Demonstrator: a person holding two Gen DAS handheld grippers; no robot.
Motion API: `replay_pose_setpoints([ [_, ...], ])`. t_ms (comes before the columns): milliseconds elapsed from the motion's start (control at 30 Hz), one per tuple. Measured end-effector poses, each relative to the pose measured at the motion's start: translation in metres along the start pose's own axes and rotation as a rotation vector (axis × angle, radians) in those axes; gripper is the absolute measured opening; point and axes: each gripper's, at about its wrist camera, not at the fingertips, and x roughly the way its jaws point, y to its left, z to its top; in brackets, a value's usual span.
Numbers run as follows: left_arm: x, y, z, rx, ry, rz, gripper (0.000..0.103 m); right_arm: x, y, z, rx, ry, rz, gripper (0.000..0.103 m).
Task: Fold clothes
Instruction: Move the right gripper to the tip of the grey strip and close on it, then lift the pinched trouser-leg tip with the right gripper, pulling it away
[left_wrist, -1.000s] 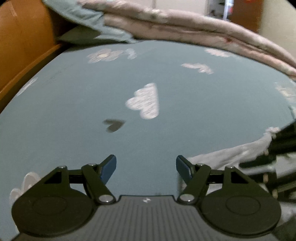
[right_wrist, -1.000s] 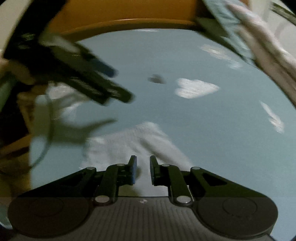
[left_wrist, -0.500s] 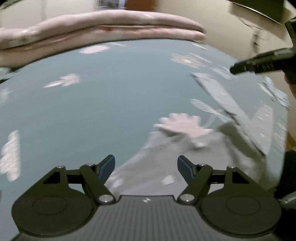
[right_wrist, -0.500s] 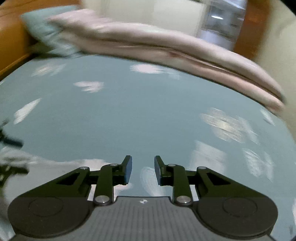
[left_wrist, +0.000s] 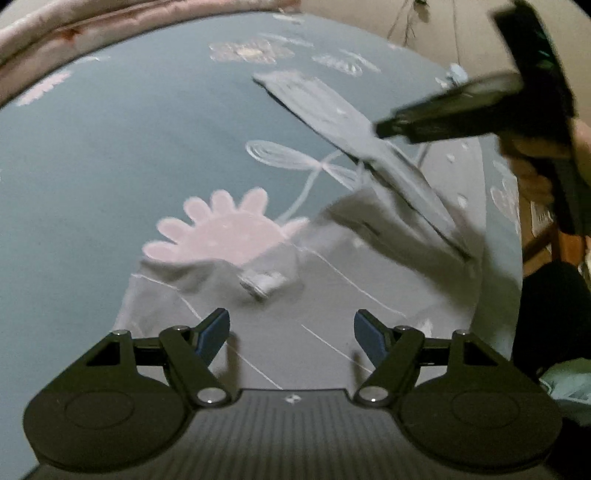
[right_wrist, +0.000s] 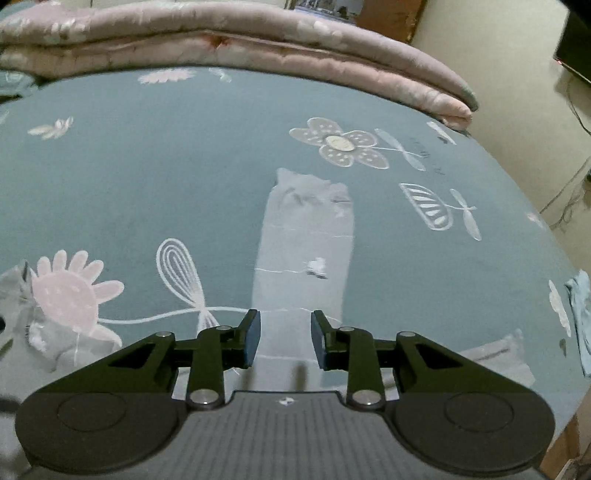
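A light grey garment (left_wrist: 332, 295) with thin white lines lies spread on the teal flowered bed sheet (left_wrist: 92, 166). Its neck label (left_wrist: 262, 284) shows just beyond my left gripper (left_wrist: 291, 321), which hovers over the garment's body, wide open and empty. One long grey sleeve (left_wrist: 332, 110) runs away toward the upper right, where a hand (left_wrist: 532, 162) holds my right gripper (left_wrist: 388, 129) above it. In the right wrist view that sleeve (right_wrist: 303, 240) lies flat, stretching straight ahead of my right gripper (right_wrist: 285, 321). Those jaws stand partly open and press on nothing.
A folded pink quilt (right_wrist: 258, 40) lies along the far side of the bed. The bed's edge curves down on the right beside a cream wall (right_wrist: 517, 74) with cables. A pale blue cloth (right_wrist: 580, 306) sits at the right edge. Bare sheet (right_wrist: 129, 166) spreads to the left.
Both cameras have swung round. My left gripper went from bare sheet to over the garment's body. My right gripper's jaws widened from nearly shut, and it now faces along the sleeve.
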Motion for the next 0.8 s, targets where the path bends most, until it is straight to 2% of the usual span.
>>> replay_pose_setpoints([
  [167,0.013,0.001,-0.007,-0.017,0.054,0.035,0.074,0.034,0.022,0.002,-0.099,0.044,-0.024,0.035],
  [300,0.015,0.003,-0.006,-0.022,0.05,0.028,0.08,0.046,0.022,-0.003,-0.109,0.075,-0.013,0.034],
  [333,0.016,0.004,-0.005,-0.022,0.05,0.027,0.081,0.045,0.02,-0.003,-0.099,0.069,-0.021,0.032],
  [367,0.017,0.003,-0.005,-0.019,0.05,0.028,0.083,0.045,0.017,-0.004,-0.089,0.063,-0.029,0.013],
  [400,0.017,0.002,-0.005,-0.015,0.051,0.03,0.084,0.044,0.014,-0.004,-0.075,0.058,-0.038,0.004],
  [633,0.018,0.002,-0.001,-0.028,0.063,0.036,0.085,0.024,-0.041,-0.009,0.163,0.022,-0.018,0.004],
  [800,0.019,0.001,0.0,-0.031,0.069,0.037,0.085,0.016,-0.076,-0.018,0.27,0.014,-0.058,0.004],
])
